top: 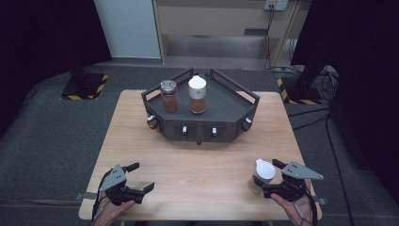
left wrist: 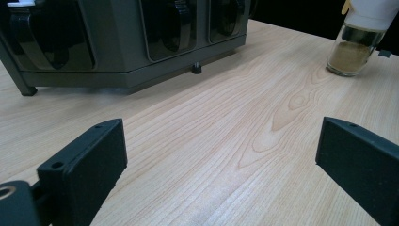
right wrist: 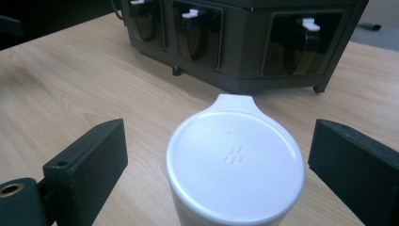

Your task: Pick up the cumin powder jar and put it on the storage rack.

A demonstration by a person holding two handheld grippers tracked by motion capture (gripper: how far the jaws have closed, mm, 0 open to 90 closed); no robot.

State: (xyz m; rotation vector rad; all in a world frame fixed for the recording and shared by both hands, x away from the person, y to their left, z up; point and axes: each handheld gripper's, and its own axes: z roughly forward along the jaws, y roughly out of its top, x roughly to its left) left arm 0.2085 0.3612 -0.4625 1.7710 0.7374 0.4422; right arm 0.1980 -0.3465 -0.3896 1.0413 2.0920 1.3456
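A spice jar with a white flip lid (top: pixel 262 173) stands on the wooden table (top: pixel 197 165) near its front right corner. My right gripper (top: pixel 270 179) is open around it. In the right gripper view the jar's lid (right wrist: pixel 235 174) sits between the two black jaws, with a gap on each side. My left gripper (top: pixel 142 176) is open with nothing between its jaws, near the front left corner. The left gripper view looks across bare wood between its jaws (left wrist: pixel 221 146) to that jar (left wrist: pixel 350 52) at the far right.
A dark grey angled rack (top: pixel 202 129) stands at the back middle of the table. It holds a silver-lidded jar (top: pixel 169 96) and a white-lidded jar (top: pixel 197 94), both with brown powder. Its front face (right wrist: pixel 244 47) carries small dispensers with white tabs. Bare wood lies between the rack and the grippers.
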